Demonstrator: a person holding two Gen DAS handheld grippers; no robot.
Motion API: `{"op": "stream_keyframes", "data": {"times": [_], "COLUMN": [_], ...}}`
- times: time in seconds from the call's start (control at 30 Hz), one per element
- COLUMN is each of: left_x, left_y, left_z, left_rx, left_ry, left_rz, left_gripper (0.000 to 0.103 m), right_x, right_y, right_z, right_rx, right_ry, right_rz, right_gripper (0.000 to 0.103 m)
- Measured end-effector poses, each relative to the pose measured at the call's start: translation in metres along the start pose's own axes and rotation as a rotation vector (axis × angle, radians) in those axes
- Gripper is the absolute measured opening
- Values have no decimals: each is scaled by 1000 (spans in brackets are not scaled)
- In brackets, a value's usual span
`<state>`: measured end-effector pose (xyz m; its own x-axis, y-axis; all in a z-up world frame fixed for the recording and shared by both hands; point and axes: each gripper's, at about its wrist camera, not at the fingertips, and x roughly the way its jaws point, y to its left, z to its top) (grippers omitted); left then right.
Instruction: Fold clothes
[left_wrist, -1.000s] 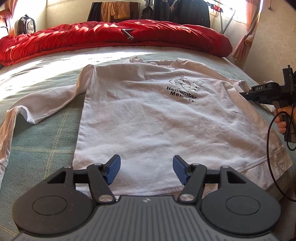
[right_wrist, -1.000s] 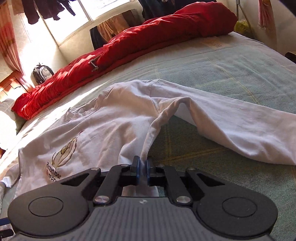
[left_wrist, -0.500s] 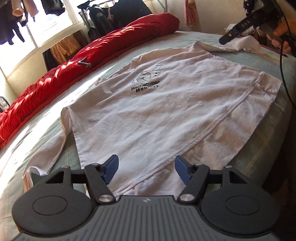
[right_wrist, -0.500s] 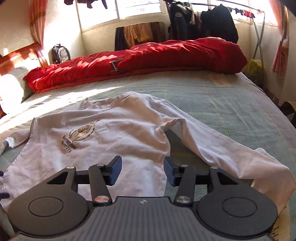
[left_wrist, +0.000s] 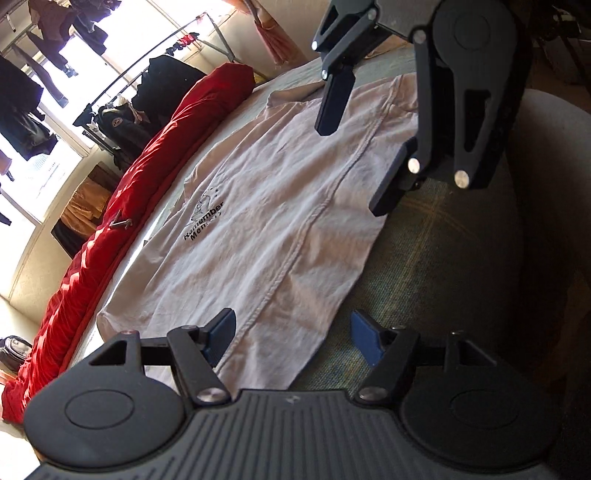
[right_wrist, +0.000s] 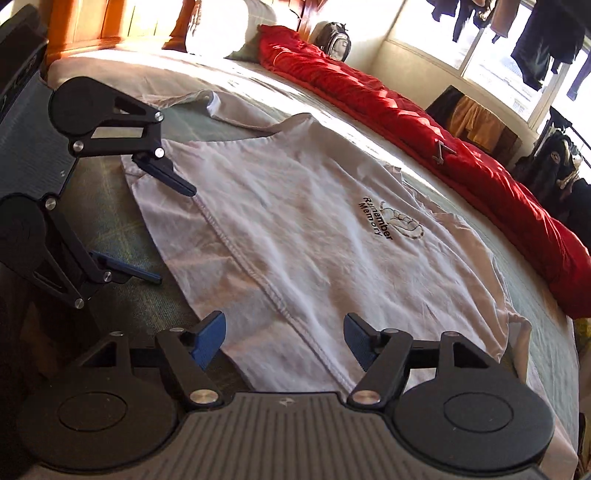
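Observation:
A white long-sleeved shirt (left_wrist: 280, 206) with a black "Remember Memory" print lies spread flat on the green bed cover; it also shows in the right wrist view (right_wrist: 306, 236). My left gripper (left_wrist: 291, 338) is open and empty, its jaws astride the shirt's bottom hem at one corner. My right gripper (right_wrist: 282, 338) is open and empty, astride the hem at the other corner. Each gripper shows in the other's view: the right one (left_wrist: 354, 147) and the left one (right_wrist: 173, 229), both hovering low over the hem.
A red quilt (right_wrist: 424, 122) lies rolled along the far side of the bed. The green bed cover (left_wrist: 424, 266) runs to the near edge. A pillow (right_wrist: 221, 33) and wooden headboard stand at one end. Clothes hang on a rack (left_wrist: 129, 107) by the window.
My right gripper opened and let go of the sleeve. Both grippers swung round to the shirt's bottom hem and now sit at its two corners, facing each other.

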<state>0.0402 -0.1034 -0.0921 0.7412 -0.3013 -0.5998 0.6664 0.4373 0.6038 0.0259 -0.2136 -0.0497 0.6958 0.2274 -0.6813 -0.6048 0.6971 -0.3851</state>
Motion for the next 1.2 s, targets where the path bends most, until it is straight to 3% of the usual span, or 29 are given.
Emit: {"op": "stream_keyframes", "data": {"times": [0.1, 0.2, 0.27, 0.4, 0.5, 0.63, 0.73, 1.03, 1.2], "left_x": [6, 10, 10, 8, 12, 19, 20, 10, 7], "left_y": [1, 2, 2, 0, -4, -1, 5, 35, 39], "left_z": [4, 10, 13, 17, 18, 20, 20, 20, 16], "left_rx": [-21, -44, -47, -41, -20, -28, -41, -107, -110], "left_ry": [-13, -27, -39, -61, -57, -59, -63, -88, -92], "left_rz": [1, -2, -13, -52, -40, -41, 1, 53, 58], "left_gripper": [73, 73, 73, 73, 74, 76, 76, 76, 76], "right_x": [0, 5, 9, 15, 10, 3, 0, 6, 25], "right_y": [22, 29, 32, 37, 35, 22, 17, 35, 37], "right_z": [-7, -12, -14, -13, -9, -3, -1, -1, 8], "right_rx": [-115, -145, -146, -187, -208, -176, -154, -177, -190], "right_ry": [37, 89, 107, 103, 83, 60, 51, -21, -7], "right_rz": [-75, -141, -185, -226, -281, -305, -304, -192, -271], "right_gripper": [82, 83, 89, 90, 90, 90, 90, 98, 98]}}
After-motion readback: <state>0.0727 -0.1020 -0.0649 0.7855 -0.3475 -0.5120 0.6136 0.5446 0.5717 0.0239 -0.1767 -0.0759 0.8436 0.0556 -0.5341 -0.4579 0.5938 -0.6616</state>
